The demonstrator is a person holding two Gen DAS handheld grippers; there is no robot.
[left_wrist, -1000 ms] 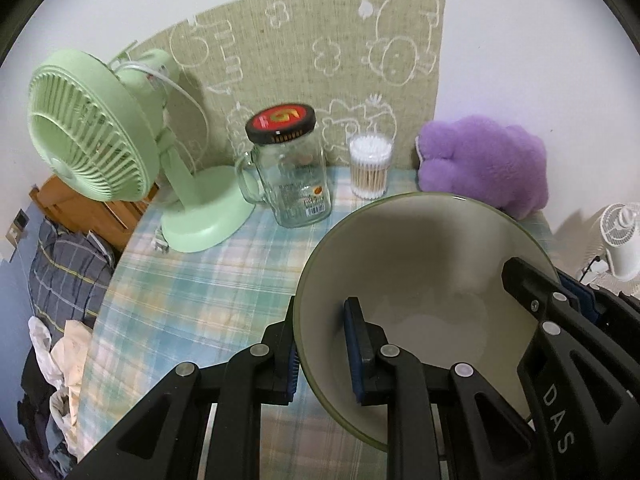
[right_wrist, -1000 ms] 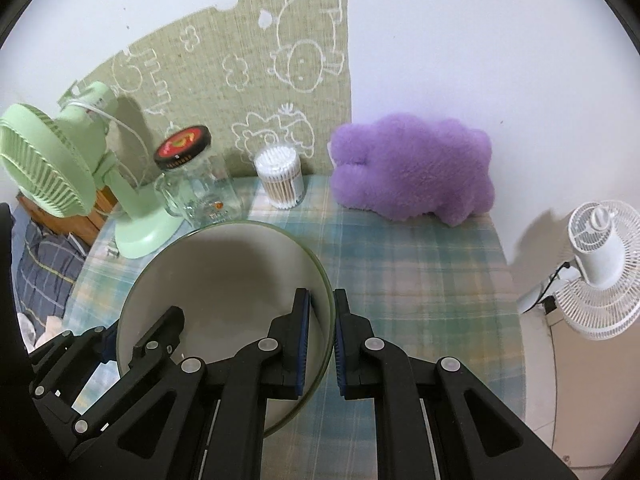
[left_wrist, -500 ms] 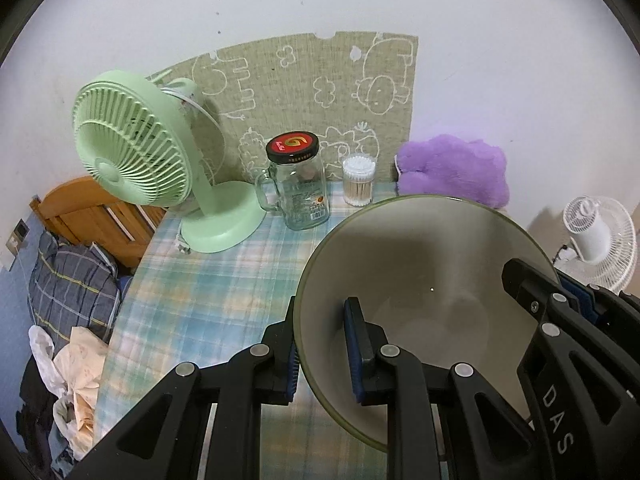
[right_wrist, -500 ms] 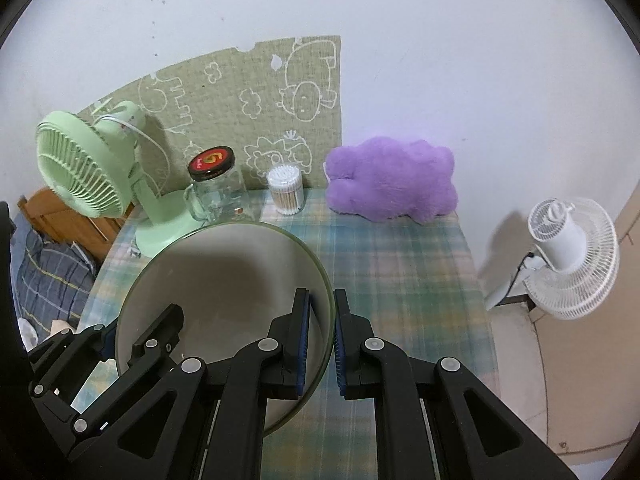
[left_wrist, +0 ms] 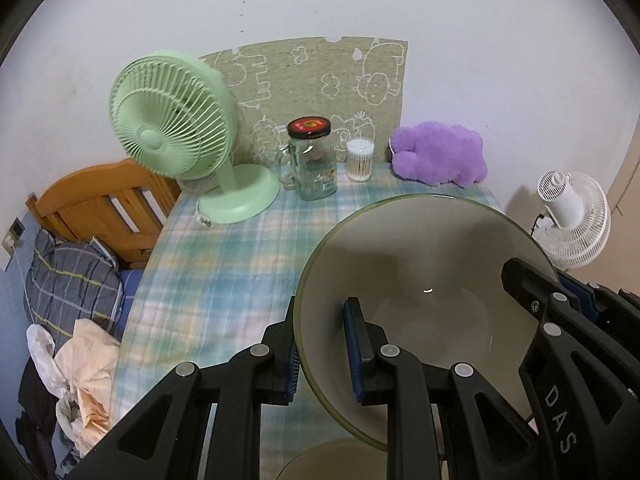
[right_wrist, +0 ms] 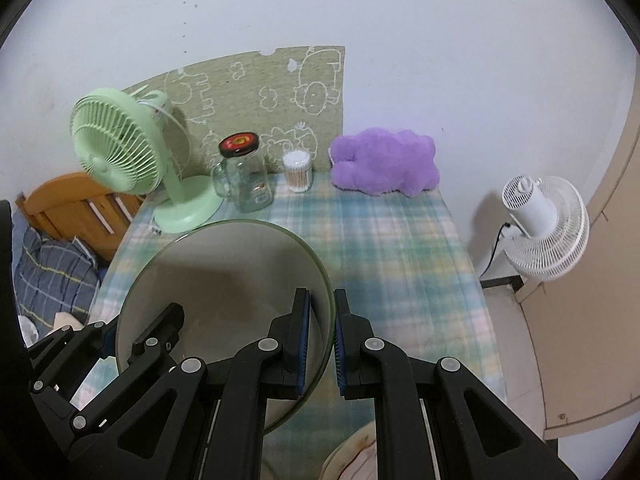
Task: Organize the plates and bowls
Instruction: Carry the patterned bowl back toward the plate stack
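plaid-clothed desk runs ahead of both claws to a white wall, with a green fan far ahead to the left. left claw and right claw each pinch opposite rims of one grey bowl, held between them above the desk.

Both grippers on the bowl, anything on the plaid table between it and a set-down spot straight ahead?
Nothing visible. The bowl is clamped at opposite rim edges by the left gripper and the right gripper. The plaid tablecloth ahead is bare; the green fan, glass jar, cotton swab cup and purple plush sit along the wall.
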